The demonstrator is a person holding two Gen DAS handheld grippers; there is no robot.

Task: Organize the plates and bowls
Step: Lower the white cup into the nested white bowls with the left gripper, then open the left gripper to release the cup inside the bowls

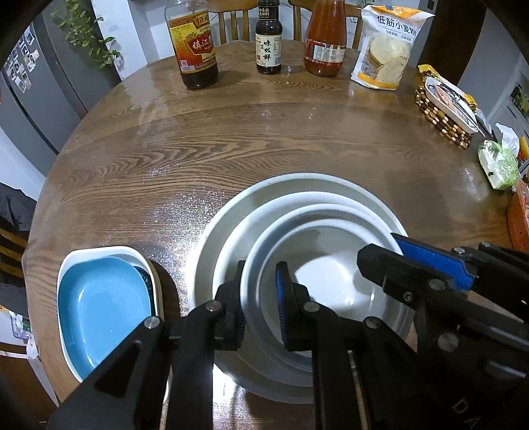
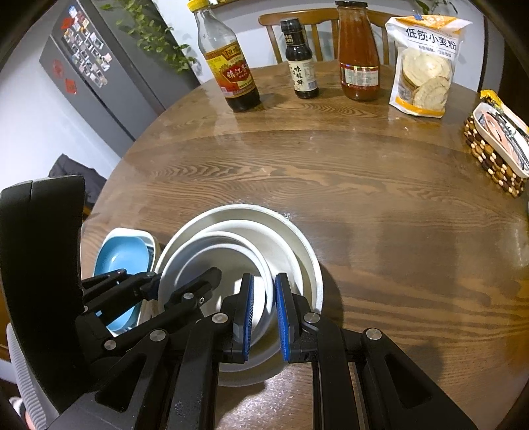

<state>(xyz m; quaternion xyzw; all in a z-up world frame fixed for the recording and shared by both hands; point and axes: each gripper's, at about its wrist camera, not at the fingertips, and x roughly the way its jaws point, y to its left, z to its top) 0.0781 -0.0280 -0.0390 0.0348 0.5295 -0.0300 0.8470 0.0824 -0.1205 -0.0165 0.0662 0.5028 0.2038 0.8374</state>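
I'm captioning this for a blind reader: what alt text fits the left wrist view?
Both tools clamp opposite rims of the inner white bowl, nested in two larger ones on a round wooden table: left tool on the left rim, right tool opposite. A blue dish sits left; bottles stand behind.

Round wooden table [image 2: 330,185], grey fridge [image 2: 99,76], wooden chair [image 2: 317,23], pale wall [image 2: 29,132]
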